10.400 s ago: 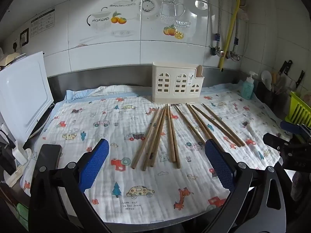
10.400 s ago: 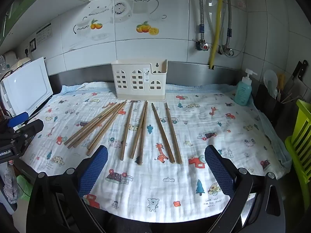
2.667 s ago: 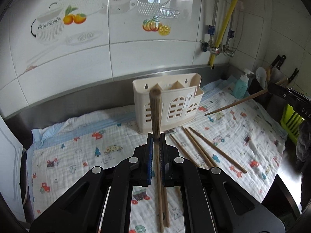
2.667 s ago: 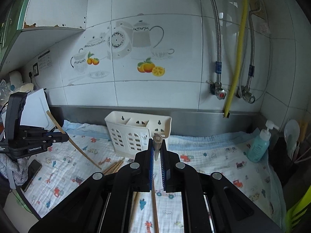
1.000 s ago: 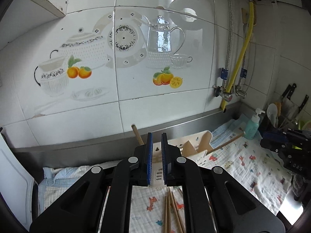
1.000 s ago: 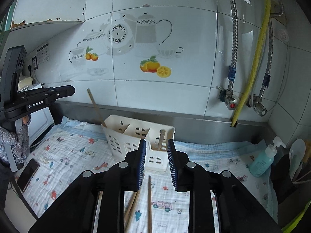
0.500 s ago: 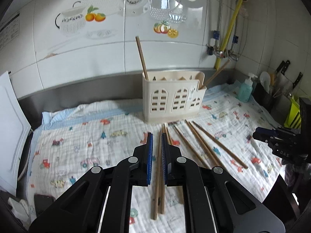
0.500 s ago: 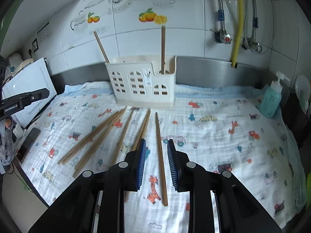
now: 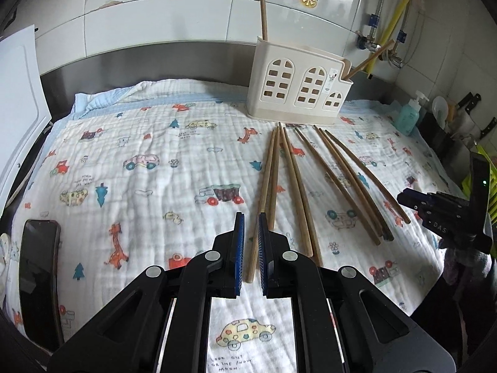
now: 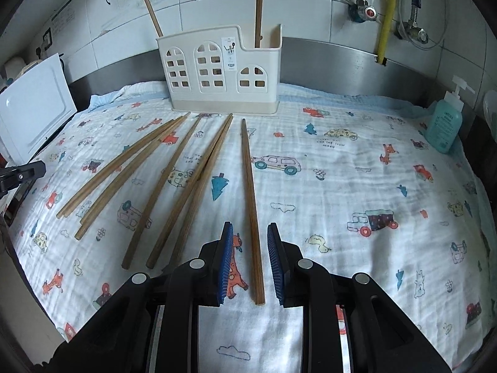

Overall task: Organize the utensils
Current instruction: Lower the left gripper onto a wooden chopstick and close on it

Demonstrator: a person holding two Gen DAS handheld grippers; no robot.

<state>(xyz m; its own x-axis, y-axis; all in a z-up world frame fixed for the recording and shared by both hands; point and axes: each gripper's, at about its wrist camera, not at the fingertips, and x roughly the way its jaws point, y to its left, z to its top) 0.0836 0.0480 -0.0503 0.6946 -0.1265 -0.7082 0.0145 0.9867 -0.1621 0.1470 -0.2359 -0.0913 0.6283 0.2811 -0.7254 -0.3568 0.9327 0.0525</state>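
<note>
A: Where do the grippers stand?

B: The left gripper point(image 9: 250, 217) sits low over the printed cloth point(image 9: 149, 186), its blue pads a narrow slit apart. The near end of the leftmost chopstick point(image 9: 264, 199) lies in that slit; I cannot tell whether the pads touch it. The right gripper point(image 10: 248, 227) has its pads clearly parted, one on each side of the rightmost chopstick point(image 10: 250, 199), which lies flat between them and apart from both pads.

A: And the rest of the chopsticks?

B: In the left wrist view they fan out on the cloth from the foot of the holder point(image 9: 298, 90) at 12 o'clock: a close group point(image 9: 295, 186) just at 3 o'clock of the gripper's tips, then a darker bundle point(image 9: 351, 180) further toward 3 o'clock. In the right wrist view the loose sticks point(image 10: 174, 183) lie from 9 to 11 o'clock of the pads.

A: Anything already in the holder?

B: Two. One stick point(image 10: 152, 12) stands in the left end, tilted left, and another point(image 10: 259, 3) rises nearly straight from the low right compartment.

A: What else is around?

B: A dark phone point(image 9: 38, 267) at 9 o'clock on the cloth's edge, a white board point(image 10: 34, 112) leaning at the left, and a teal soap bottle point(image 10: 445, 121) at 2 o'clock in the right wrist view
</note>
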